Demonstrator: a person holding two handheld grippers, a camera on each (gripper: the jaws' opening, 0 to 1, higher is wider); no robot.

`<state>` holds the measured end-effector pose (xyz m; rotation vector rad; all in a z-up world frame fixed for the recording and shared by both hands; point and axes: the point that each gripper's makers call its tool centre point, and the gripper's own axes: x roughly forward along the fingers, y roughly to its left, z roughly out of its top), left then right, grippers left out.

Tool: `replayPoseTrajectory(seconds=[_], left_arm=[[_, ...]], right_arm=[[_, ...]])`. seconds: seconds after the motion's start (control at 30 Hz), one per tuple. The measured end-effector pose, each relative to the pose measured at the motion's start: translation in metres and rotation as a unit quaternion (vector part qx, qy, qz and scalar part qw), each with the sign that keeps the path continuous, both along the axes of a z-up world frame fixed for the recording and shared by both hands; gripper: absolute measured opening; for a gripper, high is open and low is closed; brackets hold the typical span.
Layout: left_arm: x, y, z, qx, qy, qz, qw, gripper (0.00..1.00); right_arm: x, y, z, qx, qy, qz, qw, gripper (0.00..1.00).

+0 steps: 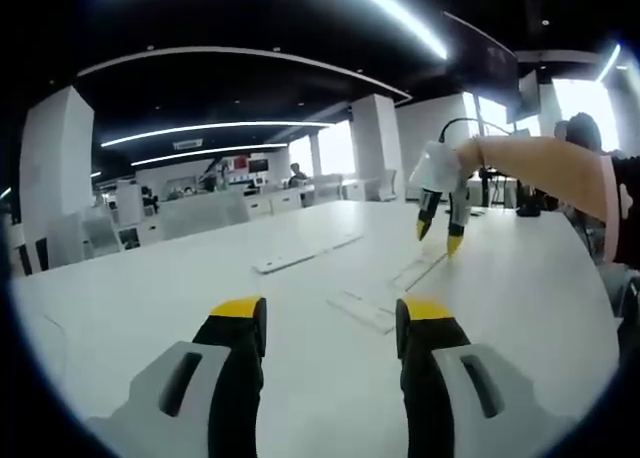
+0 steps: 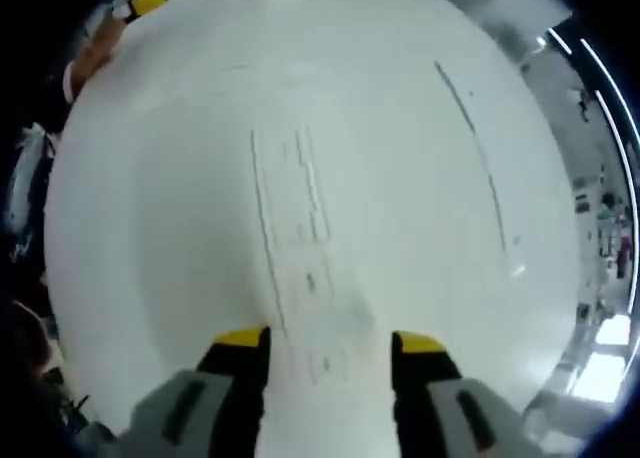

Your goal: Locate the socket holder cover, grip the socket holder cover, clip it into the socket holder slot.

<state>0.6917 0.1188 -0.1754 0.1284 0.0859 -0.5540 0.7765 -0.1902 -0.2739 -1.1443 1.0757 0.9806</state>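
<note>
Cover [image 2: 305, 233] lies on table [image 2: 150, 228] just ahead of right tool [image 2: 330, 340].

This is a large open-plan office. Long curved light strips [image 1: 215, 128] run across a dark ceiling, square white pillars [image 1: 375, 138] stand between bright windows [image 1: 335, 146], and rows of white desks and chairs [image 1: 205, 214] stretch beyond the wide white desk [image 1: 120, 298].

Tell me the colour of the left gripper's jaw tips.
Yellow tips on black jaws on the left gripper, clearest in the left gripper view.
</note>
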Motion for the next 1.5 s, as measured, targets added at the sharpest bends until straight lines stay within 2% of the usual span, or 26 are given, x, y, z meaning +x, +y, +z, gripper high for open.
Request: replayPoseTrajectory(seconds=[0.2, 0.33, 0.47, 0.6, 0.7, 0.8, 0.93, 0.97, 1.0, 1.03, 1.1, 1.17, 1.27, 1.3, 1.37, 1.4, 1.47, 1.5], left_arm=[[0.000, -0.003, 0.000, -0.013, 0.004, -0.004, 0.9999, 0.53], [0.001, -0.002, 0.002, -0.019, 0.000, -0.003, 0.9998, 0.53], [0.002, -0.005, 0.001, -0.030, 0.004, -0.010, 0.9995, 0.53], [0.003, -0.007, 0.001, -0.032, 0.003, -0.013, 0.9994, 0.53], [0.003, -0.008, 0.004, -0.044, 0.001, -0.017, 0.9989, 0.52], [0.004, -0.008, 0.004, -0.048, -0.001, -0.016, 0.9987, 0.52], [0.007, -0.004, 0.002, -0.051, -0.001, -0.013, 0.9986, 0.52], [0.008, -0.003, 0.000, -0.049, 0.000, -0.012, 0.9987, 0.52], [0.008, -0.002, -0.001, -0.048, 0.002, -0.011, 0.9988, 0.52], [0.008, -0.002, -0.002, -0.048, 0.002, -0.011, 0.9988, 0.52], [0.009, -0.001, -0.002, -0.048, 0.003, -0.011, 0.9988, 0.52], [0.009, -0.001, -0.002, -0.051, 0.002, -0.011, 0.9986, 0.52], [0.008, -0.001, -0.001, -0.051, 0.001, -0.011, 0.9986, 0.52], [0.009, 0.000, 0.000, -0.052, 0.000, -0.010, 0.9986, 0.52], [0.009, 0.002, 0.001, -0.052, -0.003, -0.008, 0.9986, 0.52], [0.009, 0.002, 0.003, -0.053, -0.005, -0.007, 0.9986, 0.52], [0.009, 0.003, 0.004, -0.055, -0.008, -0.004, 0.9985, 0.52], [0.009, 0.003, 0.005, -0.054, -0.009, -0.003, 0.9985, 0.52]], right_arm=[[0.005, -0.006, 0.013, 0.017, -0.021, -0.020, 0.9994, 0.51], [0.003, -0.007, 0.031, 0.033, -0.037, -0.037, 0.9981, 0.51], [0.004, -0.003, 0.051, 0.091, -0.056, -0.078, 0.9912, 0.49], [0.008, -0.009, 0.070, 0.135, -0.103, -0.101, 0.9803, 0.41], [0.023, -0.027, 0.078, 0.150, -0.152, -0.167, 0.9625, 0.39], [0.030, -0.031, 0.084, 0.179, -0.187, -0.188, 0.9476, 0.36], [0.034, -0.029, 0.093, 0.230, -0.215, -0.206, 0.9267, 0.28], [0.032, -0.030, 0.094, 0.241, -0.223, -0.215, 0.9198, 0.26], [0.033, -0.035, 0.097, 0.257, -0.232, -0.246, 0.9053, 0.23], [0.034, -0.039, 0.100, 0.270, -0.240, -0.259, 0.8955, 0.19], [0.032, -0.038, 0.101, 0.291, -0.246, -0.251, 0.8896, 0.18], [0.029, -0.043, 0.100, 0.294, -0.253, -0.251, 0.8871, 0.16], [0.027, -0.049, 0.096, 0.309, -0.253, -0.262, 0.8783, 0.14], [0.025, -0.050, 0.095, 0.320, -0.252, -0.267, 0.8736, 0.12], [0.019, -0.053, 0.091, 0.330, -0.259, -0.263, 0.8690, 0.07], [0.019, -0.057, 0.089, 0.337, -0.269, -0.268, 0.8614, 0.04], [0.015, -0.058, 0.087, 0.367, -0.264, -0.277, 0.8479, 0.04], [0.013, -0.061, 0.086, 0.368, -0.270, -0.276, 0.8460, 0.04]])
